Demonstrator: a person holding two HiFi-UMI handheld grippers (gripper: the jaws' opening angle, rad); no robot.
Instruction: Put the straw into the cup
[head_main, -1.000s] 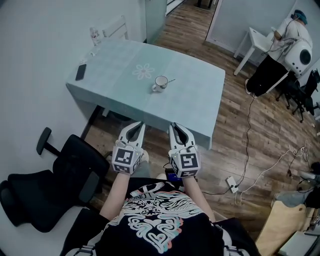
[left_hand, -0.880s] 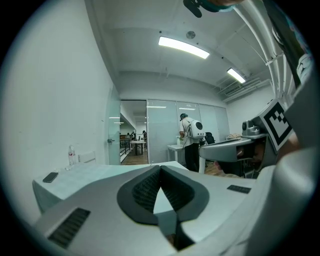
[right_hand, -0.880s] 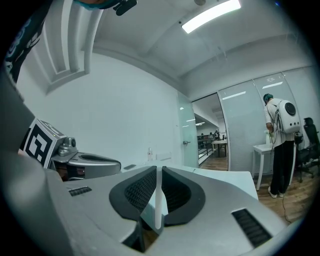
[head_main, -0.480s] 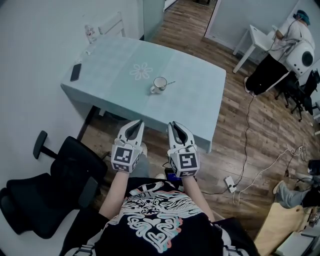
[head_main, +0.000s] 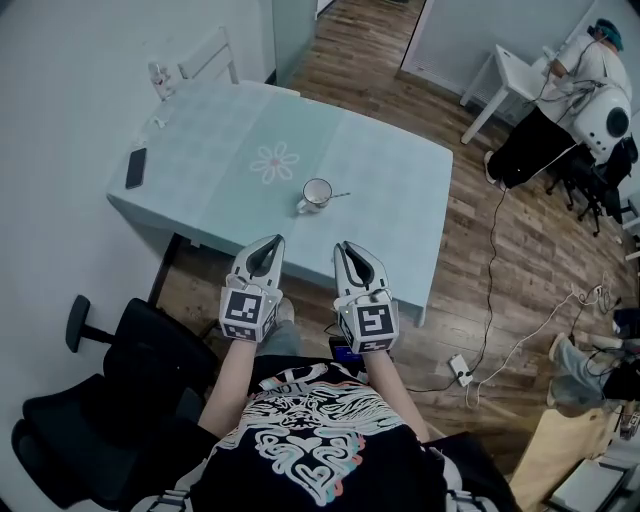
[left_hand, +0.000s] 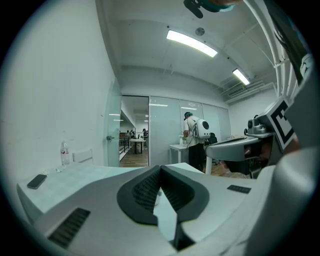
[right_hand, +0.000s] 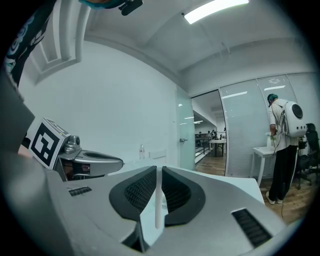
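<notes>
Pale teal table (head_main: 390, 170), seen from the head view, fills the upper middle of the frame. The straw (head_main: 339, 194) is a thin pale stick lying flat on the table just right of the cup (head_main: 316, 193) and outside it. Whether its near end touches the cup wall cannot be told. The cup is white and stands upright near the table's front edge, with a flower print (head_main: 275, 160) up and to its left.

Below the table edge, over the wooden floor (head_main: 470, 270), the left gripper (head_main: 274, 241) and right gripper (head_main: 341, 247) are held side by side, tips toward the table and well apart from cup and straw.

Only the gripper views show the jaws:
- Left gripper view – the dark ribbed pads meet at their tips and nothing is between them.
- Right gripper view – the pads are pressed almost together. A narrow pale strip shows in the slit, and what it is cannot be told.

Farther out, a phone (head_main: 135, 167) lies at the table's left end, with a bottle (head_main: 158, 78) and a white chair (head_main: 205, 57) near its far left corner. A black office chair (head_main: 100, 410) fills the lower left, and a person (head_main: 590, 60) stands at a small white desk in the upper right. Both gripper views show that person upright with a white backpack, which the steep head view does not make plain.
</notes>
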